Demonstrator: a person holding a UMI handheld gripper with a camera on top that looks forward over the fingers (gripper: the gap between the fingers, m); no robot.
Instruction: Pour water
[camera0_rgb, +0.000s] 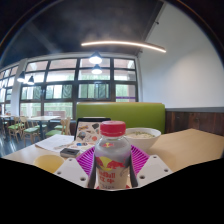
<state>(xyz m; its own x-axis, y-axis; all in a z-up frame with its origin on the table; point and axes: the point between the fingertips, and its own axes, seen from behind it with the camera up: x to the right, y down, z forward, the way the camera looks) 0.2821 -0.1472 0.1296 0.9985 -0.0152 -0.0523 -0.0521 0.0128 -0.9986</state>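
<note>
So the gripper has its two fingers clamped on a small clear plastic bottle with a red screw cap and a pink-and-white label. The magenta pads sit tight against the bottle on both sides, no gap that I can see, and the bottle stands upright with the cap on.

Taking the bottle as the reference point: right behind it, a bit to the right, there's a pale round bowl on the light wooden table. To the left of the bottle there's a white cup with yellowish liquid in it, and beyond that some papers or booklets lying flat on the tabletop. Just behind the bottle on the left something with a printed panel stands up, can't tell what it is exactly.

Farther back behind the bottle runs a green upholstered bench backrest, then big dark-framed windows. Way off to the left there are tables and chairs. Overhead, a long curved strip light glows on the dark ceiling.
</note>
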